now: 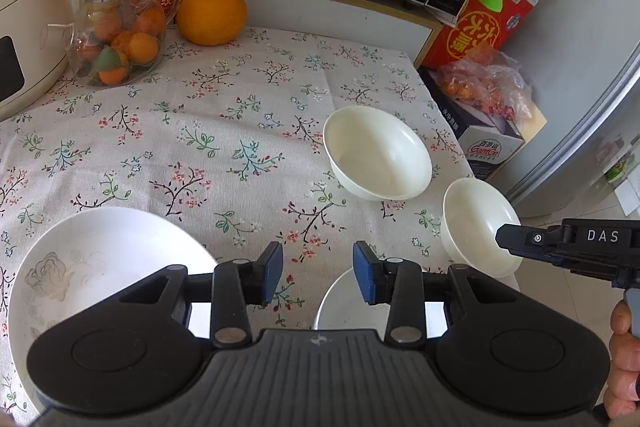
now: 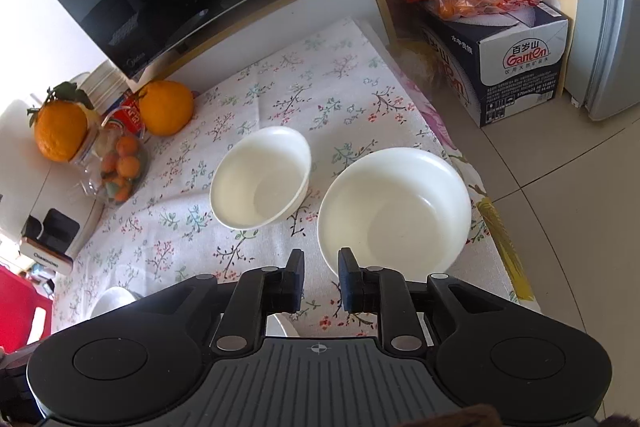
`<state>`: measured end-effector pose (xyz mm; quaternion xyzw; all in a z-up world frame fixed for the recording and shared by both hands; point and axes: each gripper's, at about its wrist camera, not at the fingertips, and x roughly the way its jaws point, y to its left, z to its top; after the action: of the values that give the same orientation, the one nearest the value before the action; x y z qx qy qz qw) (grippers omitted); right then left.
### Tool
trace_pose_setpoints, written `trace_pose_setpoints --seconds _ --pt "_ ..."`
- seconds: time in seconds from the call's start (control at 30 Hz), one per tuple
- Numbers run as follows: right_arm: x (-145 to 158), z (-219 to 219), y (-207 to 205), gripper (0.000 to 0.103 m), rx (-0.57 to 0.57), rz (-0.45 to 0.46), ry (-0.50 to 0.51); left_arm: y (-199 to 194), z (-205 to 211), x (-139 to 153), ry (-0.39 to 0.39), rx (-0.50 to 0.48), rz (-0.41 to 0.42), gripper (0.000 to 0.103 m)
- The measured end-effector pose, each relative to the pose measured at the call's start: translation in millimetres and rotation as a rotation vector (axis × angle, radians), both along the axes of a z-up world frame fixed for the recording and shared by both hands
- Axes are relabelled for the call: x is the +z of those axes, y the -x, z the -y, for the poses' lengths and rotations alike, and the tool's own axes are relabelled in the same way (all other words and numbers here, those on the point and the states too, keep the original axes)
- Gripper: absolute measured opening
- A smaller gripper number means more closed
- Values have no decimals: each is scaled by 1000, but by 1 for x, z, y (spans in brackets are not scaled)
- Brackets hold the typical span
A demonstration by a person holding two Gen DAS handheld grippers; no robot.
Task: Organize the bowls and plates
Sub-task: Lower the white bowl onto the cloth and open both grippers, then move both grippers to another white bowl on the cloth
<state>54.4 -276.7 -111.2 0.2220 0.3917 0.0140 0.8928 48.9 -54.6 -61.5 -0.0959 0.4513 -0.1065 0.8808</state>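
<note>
- The tabletop [image 1: 224,115] is covered by a floral cloth.
- A flower-printed plate [image 1: 92,267] is seen at its near left, a smaller plate [image 1: 340,303] beside it.
- Two white bowls are set apart near the right edge: the far bowl [image 1: 376,151] and the near bowl [image 1: 476,223].
- The left gripper [image 1: 318,277] is held released above the cloth, nothing between its pads.
- The right gripper [image 2: 320,283] is likewise parted and empty, just before the near bowl.
</note>
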Motion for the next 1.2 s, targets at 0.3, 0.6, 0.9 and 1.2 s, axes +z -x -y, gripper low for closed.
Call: trace_pose_setpoints --seconds 0.3,0.6,0.9,1.2 --pt "10 -7 -47 31 42 15 9 -44 6 -2 50 27 -17 50" --pt "0 0 -90 33 42 -7 2 -81 15 -16 50 31 -41 53" --pt "-14 -6 -116 33 35 -52 49 -98 12 -28 63 35 -73 50" --pt "-21 -11 -127 33 35 -63 86 -110 13 -37 59 40 -90 43"
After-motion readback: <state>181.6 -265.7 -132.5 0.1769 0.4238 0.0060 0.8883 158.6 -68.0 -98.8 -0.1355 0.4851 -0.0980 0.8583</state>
